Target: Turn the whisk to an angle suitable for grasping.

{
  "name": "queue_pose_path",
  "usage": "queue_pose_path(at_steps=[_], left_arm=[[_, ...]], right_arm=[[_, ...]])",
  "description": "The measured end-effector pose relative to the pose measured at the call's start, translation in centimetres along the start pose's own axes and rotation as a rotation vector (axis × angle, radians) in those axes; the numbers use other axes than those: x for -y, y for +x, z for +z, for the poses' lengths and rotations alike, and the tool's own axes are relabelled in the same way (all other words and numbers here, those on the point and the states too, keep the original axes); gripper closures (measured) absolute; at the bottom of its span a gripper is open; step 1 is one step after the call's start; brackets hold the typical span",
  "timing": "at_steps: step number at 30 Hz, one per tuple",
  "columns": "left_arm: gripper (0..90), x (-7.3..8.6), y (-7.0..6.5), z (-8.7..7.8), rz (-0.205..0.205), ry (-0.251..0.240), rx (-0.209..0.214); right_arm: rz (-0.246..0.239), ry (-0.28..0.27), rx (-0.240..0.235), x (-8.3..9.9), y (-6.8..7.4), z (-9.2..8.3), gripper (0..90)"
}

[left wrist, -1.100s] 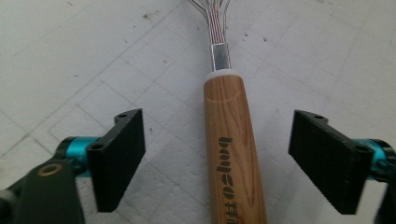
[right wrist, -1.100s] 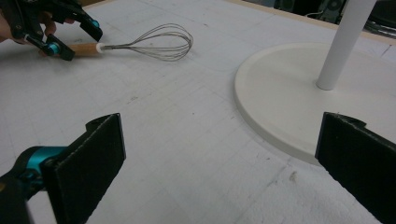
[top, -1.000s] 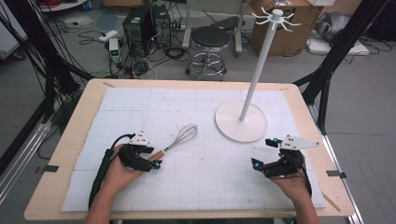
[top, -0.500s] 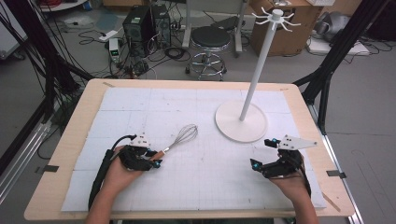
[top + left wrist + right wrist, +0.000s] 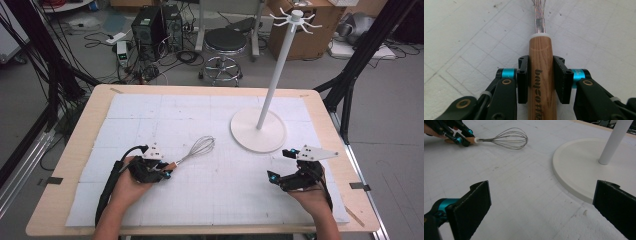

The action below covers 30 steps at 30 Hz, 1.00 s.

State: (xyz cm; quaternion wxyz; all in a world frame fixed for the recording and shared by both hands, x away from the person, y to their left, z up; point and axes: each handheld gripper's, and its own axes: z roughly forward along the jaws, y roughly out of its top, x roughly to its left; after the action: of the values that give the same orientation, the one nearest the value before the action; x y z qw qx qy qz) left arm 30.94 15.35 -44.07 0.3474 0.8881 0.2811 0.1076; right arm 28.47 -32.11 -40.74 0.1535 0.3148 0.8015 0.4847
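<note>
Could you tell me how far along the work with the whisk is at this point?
Done: the left tongs have just closed on the whisk by its wooden handle. In hand: the whisk, lying on the mat. Left: lifting it, probably toward the stand. The right tongs wait open.

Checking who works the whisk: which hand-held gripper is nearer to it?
Left. The left hand-held gripper is clamped on the whisk handle; the right hand-held gripper sits apart, jaws open.

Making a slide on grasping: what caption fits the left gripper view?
Left gripper shut on the whisk by its wooden handle, over the white gridded mat.
</note>
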Motion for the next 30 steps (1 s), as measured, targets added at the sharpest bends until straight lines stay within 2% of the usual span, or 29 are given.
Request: queue_pose_path(at_steps=[4, 7, 11, 14, 20, 30], left_arm=[[68.3, -0.3, -0.4, 0.0, 0.025, -0.005, 0.002], [68.4, -0.5, -0.9, 0.0, 0.038, -0.017, 0.015], [68.4, -1.0, -1.6, 0.4, 0.078, -0.008, 0.040], [68.3, -1.2, -2.0, 0.5, 0.090, -0.008, 0.056], [68.3, -2.0, -3.4, 1.0, 0.143, -0.009, 0.090], [68.3, -3.7, -6.4, 3.1, 0.220, -0.011, 0.160]], right_arm=[[0.003, -0.004, 0.002, 0.0, -0.1, -0.1, 0.4], [0.006, -0.008, -0.001, 0.0, -0.1, -0.2, 0.4], [0.004, -0.004, -0.002, 0.0, -0.1, -0.1, 0.4], [0.001, -0.005, 0.000, 0.0, -0.1, -0.1, 0.4], [-0.002, -0.006, -0.001, 0.0, -0.1, -0.1, 0.4], [0.000, -0.001, -0.003, 0.0, 0.0, -0.1, 0.4]])
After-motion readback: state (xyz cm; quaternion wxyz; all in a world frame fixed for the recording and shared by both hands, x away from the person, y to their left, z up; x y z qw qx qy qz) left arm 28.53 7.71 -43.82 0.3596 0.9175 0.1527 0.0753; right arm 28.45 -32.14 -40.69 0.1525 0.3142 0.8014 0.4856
